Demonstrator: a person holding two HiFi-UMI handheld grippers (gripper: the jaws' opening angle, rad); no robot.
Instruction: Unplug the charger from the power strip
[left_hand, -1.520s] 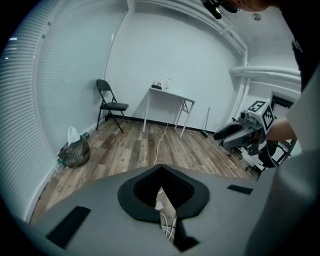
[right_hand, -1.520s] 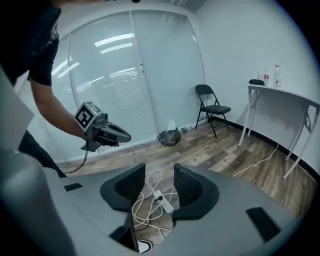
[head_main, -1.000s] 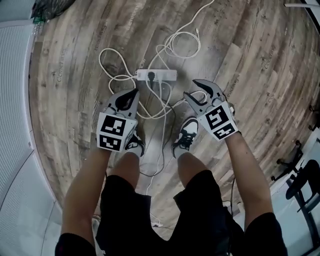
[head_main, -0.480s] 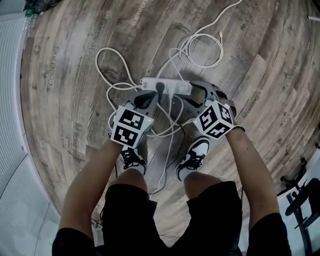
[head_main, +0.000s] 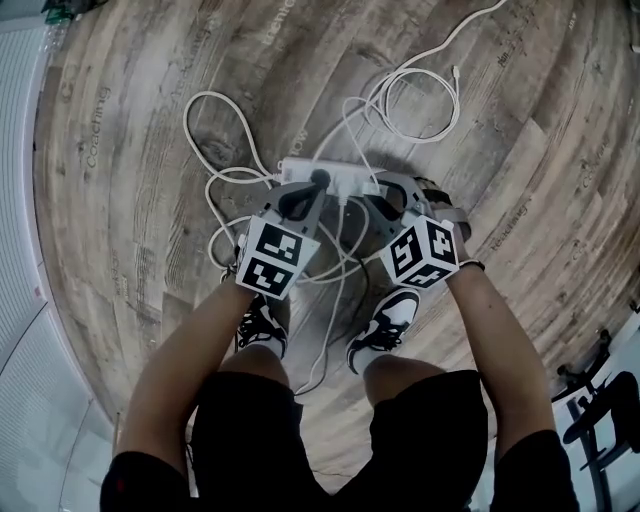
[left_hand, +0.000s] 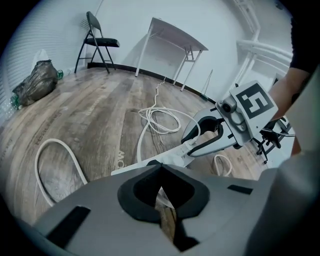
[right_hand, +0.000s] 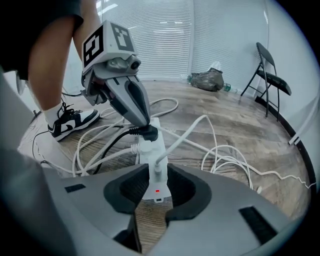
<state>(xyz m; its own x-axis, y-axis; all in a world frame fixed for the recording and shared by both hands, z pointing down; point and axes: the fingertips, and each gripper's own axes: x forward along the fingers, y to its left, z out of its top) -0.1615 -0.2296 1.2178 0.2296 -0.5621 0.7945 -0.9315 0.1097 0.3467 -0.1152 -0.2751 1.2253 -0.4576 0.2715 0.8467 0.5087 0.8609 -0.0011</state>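
Observation:
A white power strip (head_main: 335, 177) lies on the wood floor with a black plug (head_main: 320, 180) and a white charger plug (right_hand: 158, 168) in it. My left gripper (head_main: 305, 197) is shut, and its tips rest at the black plug (right_hand: 147, 133). In the left gripper view the strip (left_hand: 150, 164) shows just past the closed jaws. My right gripper (head_main: 388, 190) straddles the strip's end with the red light (right_hand: 157, 190). Its jaws are closing, with the strip's end and the white charger plug between them and a thin gap on each side.
Loose white cables (head_main: 420, 95) loop over the floor around the strip, and a black cable (right_hand: 107, 150) runs toward the person's shoes (head_main: 385, 320). A folding chair (left_hand: 97, 42), a white table (left_hand: 175, 40) and a dark bag (left_hand: 37, 82) stand by the walls.
Both grippers have come down and forward to the strip. The left one's tips went from short of the strip to the black plug. The right one rolled over and now straddles the strip's end.

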